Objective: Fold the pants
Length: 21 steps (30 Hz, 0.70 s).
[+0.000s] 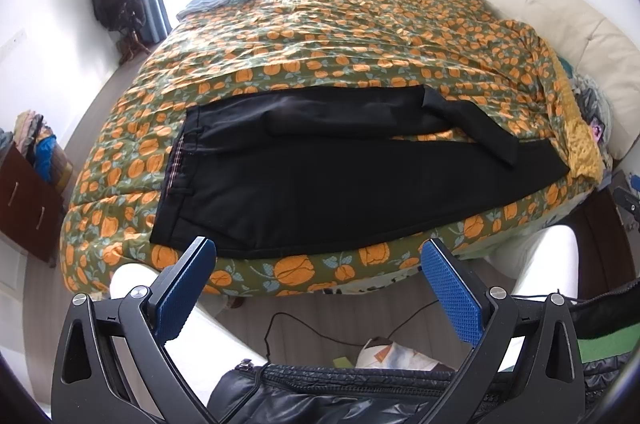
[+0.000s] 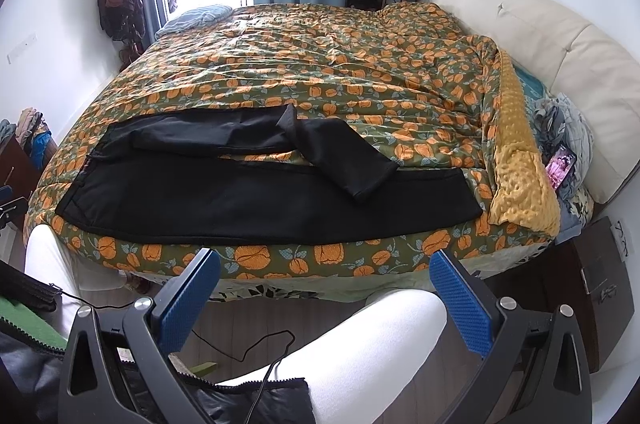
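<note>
Black pants [image 1: 320, 192] lie spread on the near part of the bed, waistband at the left, legs running right. The far leg is bent back, its end lying across the near leg [image 1: 476, 124]. They also show in the right wrist view [image 2: 260, 200]. My left gripper [image 1: 316, 284] is open and empty, held back from the bed edge, just short of the pants' near hem. My right gripper [image 2: 326, 292] is open and empty, also off the bed edge in front of the near leg.
The bed carries an orange-flowered quilt [image 1: 340, 36] with a cream headboard [image 1: 560, 8] at the right. A yellow blanket [image 2: 520, 176] and a phone [image 2: 562, 164] lie at the right. Dark wooden cabinets stand at the left [image 1: 24, 200] and right [image 2: 600, 288]. A cable [image 2: 256, 344] lies on the floor.
</note>
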{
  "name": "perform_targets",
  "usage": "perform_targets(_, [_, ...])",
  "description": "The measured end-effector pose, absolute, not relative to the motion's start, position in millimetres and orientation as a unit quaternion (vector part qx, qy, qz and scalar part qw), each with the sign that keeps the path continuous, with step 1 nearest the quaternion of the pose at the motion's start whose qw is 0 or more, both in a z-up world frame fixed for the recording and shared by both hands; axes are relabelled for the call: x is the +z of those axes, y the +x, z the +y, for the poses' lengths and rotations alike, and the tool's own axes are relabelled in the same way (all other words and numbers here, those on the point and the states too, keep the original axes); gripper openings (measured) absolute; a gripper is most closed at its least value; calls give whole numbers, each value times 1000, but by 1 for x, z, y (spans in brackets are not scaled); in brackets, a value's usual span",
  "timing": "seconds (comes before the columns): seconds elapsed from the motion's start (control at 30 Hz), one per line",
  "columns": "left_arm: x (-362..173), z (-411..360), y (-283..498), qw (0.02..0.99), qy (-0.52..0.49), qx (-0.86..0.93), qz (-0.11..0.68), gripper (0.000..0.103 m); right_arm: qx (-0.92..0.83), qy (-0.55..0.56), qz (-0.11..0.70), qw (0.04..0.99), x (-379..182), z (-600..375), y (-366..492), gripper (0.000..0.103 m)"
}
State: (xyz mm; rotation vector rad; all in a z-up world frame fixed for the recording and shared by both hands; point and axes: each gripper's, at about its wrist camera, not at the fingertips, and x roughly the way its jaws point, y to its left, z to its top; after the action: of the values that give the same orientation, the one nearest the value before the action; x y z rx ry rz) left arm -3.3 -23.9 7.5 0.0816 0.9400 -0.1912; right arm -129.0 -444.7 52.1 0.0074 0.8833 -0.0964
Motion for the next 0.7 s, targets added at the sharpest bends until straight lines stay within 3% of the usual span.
perform_targets(0.7, [9,-14,4,892,37,-67,445,103,-28,7,425,905,48,-438,-119,103])
